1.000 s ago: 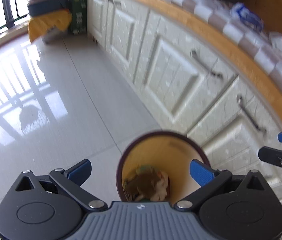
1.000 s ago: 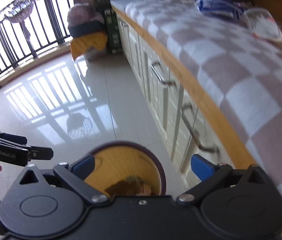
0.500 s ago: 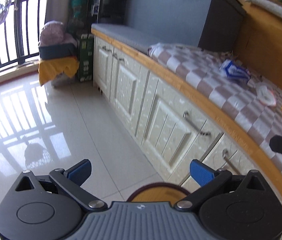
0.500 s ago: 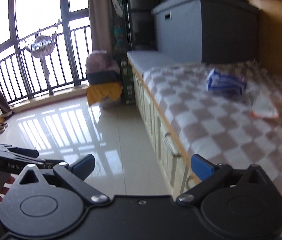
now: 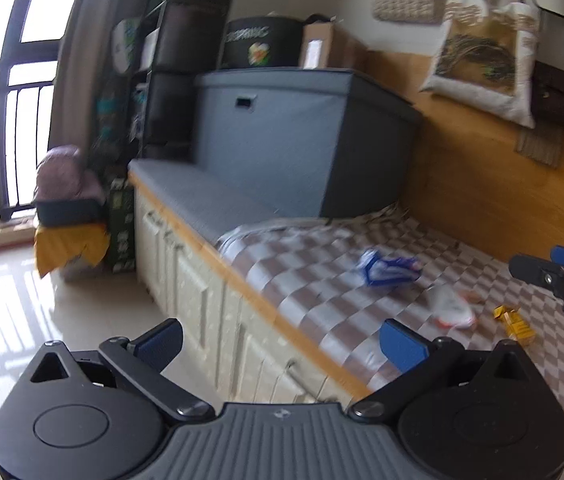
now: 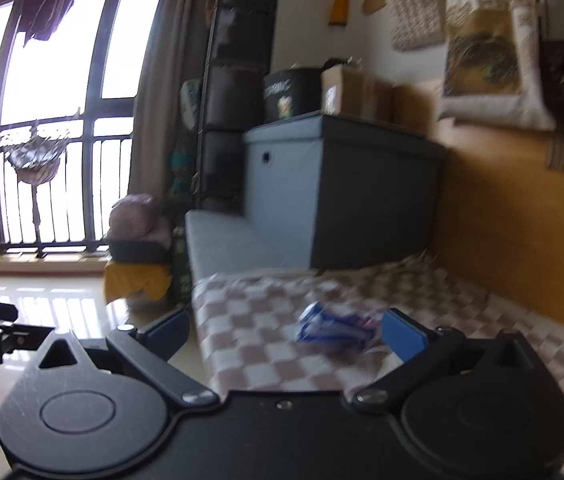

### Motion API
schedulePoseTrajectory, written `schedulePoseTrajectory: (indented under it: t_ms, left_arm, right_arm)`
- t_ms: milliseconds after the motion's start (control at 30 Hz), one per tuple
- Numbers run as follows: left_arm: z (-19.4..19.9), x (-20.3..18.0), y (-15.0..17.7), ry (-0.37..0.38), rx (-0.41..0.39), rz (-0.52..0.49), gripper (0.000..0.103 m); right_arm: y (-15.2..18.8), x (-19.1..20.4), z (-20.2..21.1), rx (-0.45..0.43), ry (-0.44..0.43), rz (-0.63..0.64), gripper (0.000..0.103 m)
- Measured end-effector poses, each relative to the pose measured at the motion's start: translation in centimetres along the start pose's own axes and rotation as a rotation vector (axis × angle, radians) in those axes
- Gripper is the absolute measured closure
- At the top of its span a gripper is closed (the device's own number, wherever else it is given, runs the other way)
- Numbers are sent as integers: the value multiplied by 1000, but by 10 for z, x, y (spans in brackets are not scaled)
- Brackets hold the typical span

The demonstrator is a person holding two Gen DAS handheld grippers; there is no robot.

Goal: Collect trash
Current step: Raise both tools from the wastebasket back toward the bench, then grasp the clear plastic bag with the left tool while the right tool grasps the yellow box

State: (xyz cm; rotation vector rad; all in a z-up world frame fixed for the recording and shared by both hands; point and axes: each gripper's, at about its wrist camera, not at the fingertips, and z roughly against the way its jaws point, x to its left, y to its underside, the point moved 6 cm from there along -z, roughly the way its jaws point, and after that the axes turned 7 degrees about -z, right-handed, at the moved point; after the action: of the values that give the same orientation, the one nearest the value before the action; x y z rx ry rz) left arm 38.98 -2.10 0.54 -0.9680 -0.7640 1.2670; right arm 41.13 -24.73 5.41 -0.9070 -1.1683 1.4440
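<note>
A blue and white crumpled wrapper (image 5: pixel 389 270) lies on the checkered blanket (image 5: pixel 321 280) of the bench; it also shows in the right wrist view (image 6: pixel 333 326). Nearer the wall lie a white and red wrapper (image 5: pixel 451 306) and a yellow wrapper (image 5: pixel 515 322). My left gripper (image 5: pixel 282 344) is open and empty, raised in front of the bench edge. My right gripper (image 6: pixel 285 330) is open and empty over the blanket's left end, with its fingers also at the right edge of the left wrist view (image 5: pixel 553 268). The bin is out of view.
A grey storage box (image 5: pixel 301 136) stands at the bench's far end with a black tub (image 5: pixel 262 44) and cardboard boxes on top. Tote bags (image 5: pixel 485 40) hang on the wooden wall. White cabinet drawers (image 5: pixel 202 292) run under the bench. Bundles (image 5: pixel 68 200) sit by the balcony rail.
Both views have swung up from the bin on the floor to the bench top. The bin has dropped out of sight; the wrappers on the blanket are now ahead. Both grippers stay open.
</note>
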Motion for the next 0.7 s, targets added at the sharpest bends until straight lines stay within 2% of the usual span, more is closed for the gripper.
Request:
schedulePoseTrajectory:
  t_ms: [133,267,533,700]
  left_arm:
    - [-7,-37,-22,46,-55,-46,0]
    - [-18,-73,-37,78,-88,-89,0]
    - [-54,-136,-53,151,-94,-120,0]
    - [-74,-173,-58,183,-87,-122,0]
  right_arm:
    - [-21,-34,10,-93,90,-40,0]
    - [-28,-67,18,-141,146,-89,0]
    - [-6,-134,18,-116,350,-75,0]
    - [11,-180,22,-102,429,-160,0]
